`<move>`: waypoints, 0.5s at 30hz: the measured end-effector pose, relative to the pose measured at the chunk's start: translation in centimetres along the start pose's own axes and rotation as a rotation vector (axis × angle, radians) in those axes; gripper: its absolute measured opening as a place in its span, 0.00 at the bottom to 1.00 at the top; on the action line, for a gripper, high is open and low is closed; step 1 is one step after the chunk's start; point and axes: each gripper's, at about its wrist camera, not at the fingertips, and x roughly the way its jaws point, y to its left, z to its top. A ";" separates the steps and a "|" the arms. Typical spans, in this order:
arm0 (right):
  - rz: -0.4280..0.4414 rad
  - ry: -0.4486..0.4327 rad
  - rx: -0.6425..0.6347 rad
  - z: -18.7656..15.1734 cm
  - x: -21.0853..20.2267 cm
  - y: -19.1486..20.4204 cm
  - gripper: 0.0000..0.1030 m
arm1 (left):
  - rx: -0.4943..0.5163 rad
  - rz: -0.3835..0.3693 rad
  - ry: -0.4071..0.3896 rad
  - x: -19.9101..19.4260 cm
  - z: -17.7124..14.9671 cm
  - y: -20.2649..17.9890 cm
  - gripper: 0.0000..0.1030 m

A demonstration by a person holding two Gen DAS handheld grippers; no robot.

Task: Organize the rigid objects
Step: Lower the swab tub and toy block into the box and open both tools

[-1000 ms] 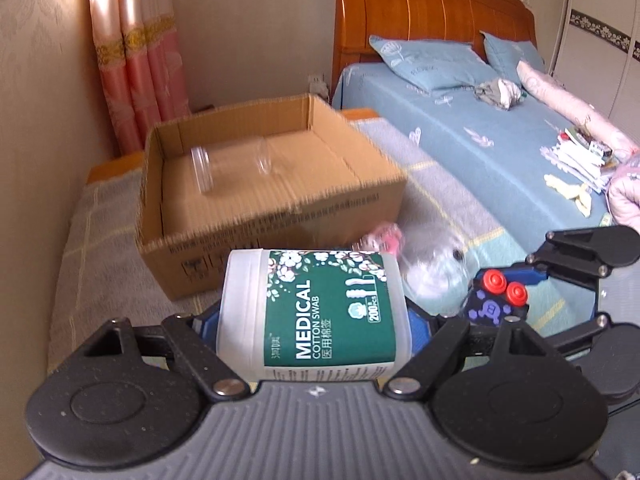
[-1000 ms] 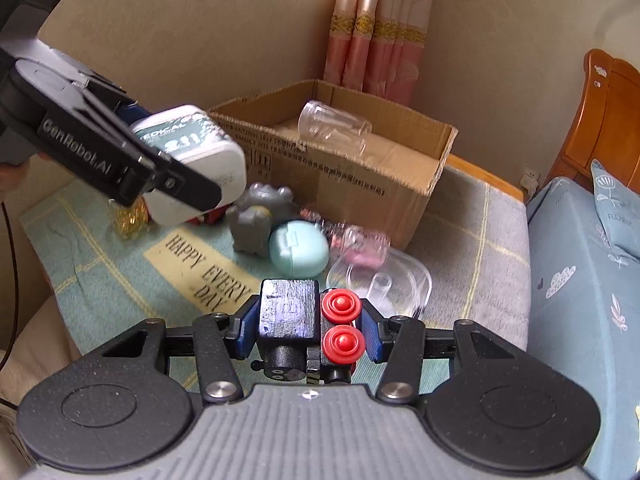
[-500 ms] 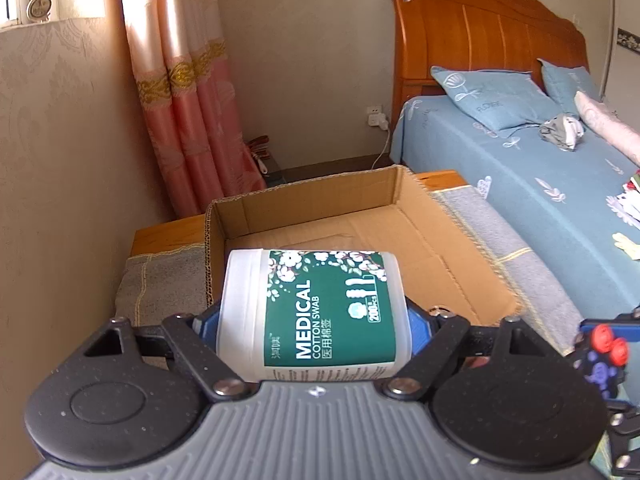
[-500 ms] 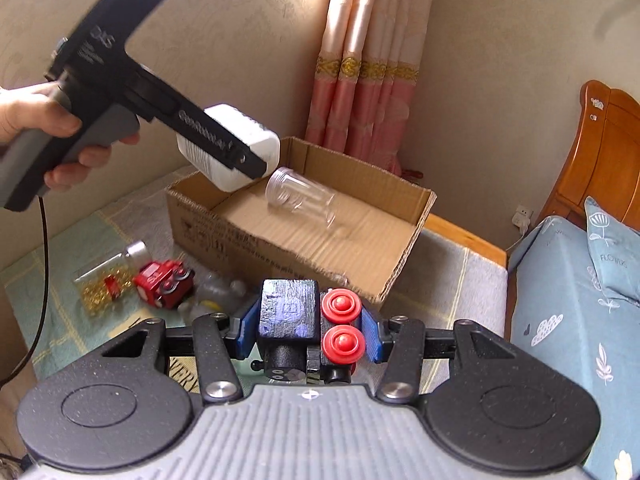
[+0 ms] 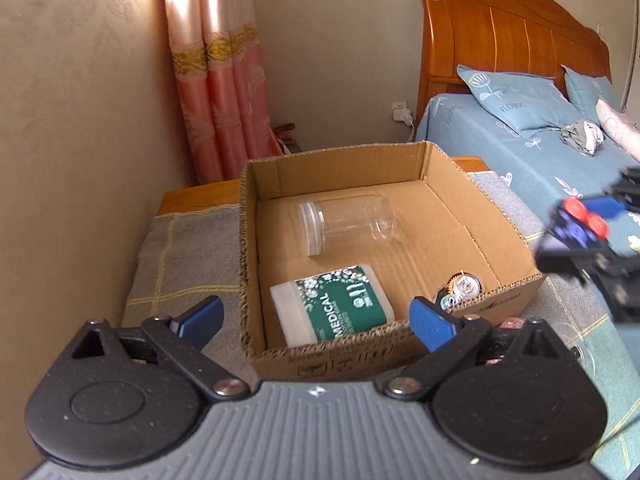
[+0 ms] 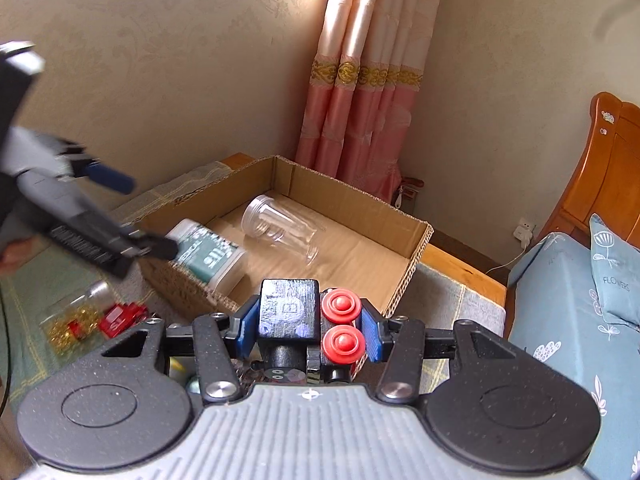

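An open cardboard box (image 5: 440,184) holds a clear plastic jar (image 5: 348,220) on its side. A white cotton swab box with a green label (image 5: 332,308) lies in its near-left corner. My left gripper (image 5: 316,312) hangs above that corner. Its jaws are opening wide, and its blue pads touch nothing. In the right wrist view the left gripper (image 6: 140,216) sits just left of the swab box (image 6: 208,252). My right gripper (image 6: 310,324) is shut on a dark blue toy with two red buttons (image 6: 288,308), in front of the cardboard box (image 6: 352,200).
A small round geared item (image 5: 460,284) lies in the box's near-right corner. A jar of gold bits (image 6: 72,320) and a red toy (image 6: 120,316) lie on the checked cloth left of the box. A blue bed (image 5: 540,148) is at right and a wall at left.
The left gripper carried the swab box over the cardboard box and opened, and the swab box now lies inside. The right gripper rose toward the box with the toy still held.
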 end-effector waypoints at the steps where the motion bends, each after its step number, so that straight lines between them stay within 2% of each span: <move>1: 0.003 0.005 0.004 0.5 0.7 -0.3 0.54 | -0.003 0.009 -0.014 -0.5 -0.3 0.1 0.98; 8: 0.003 0.057 0.041 4.2 5.8 -2.5 0.54 | 0.004 0.089 -0.115 -3.6 -2.7 -0.4 0.98; 15: -0.033 0.091 0.077 6.8 11.0 -4.1 0.55 | 0.006 0.120 -0.097 -3.9 -3.4 0.0 0.98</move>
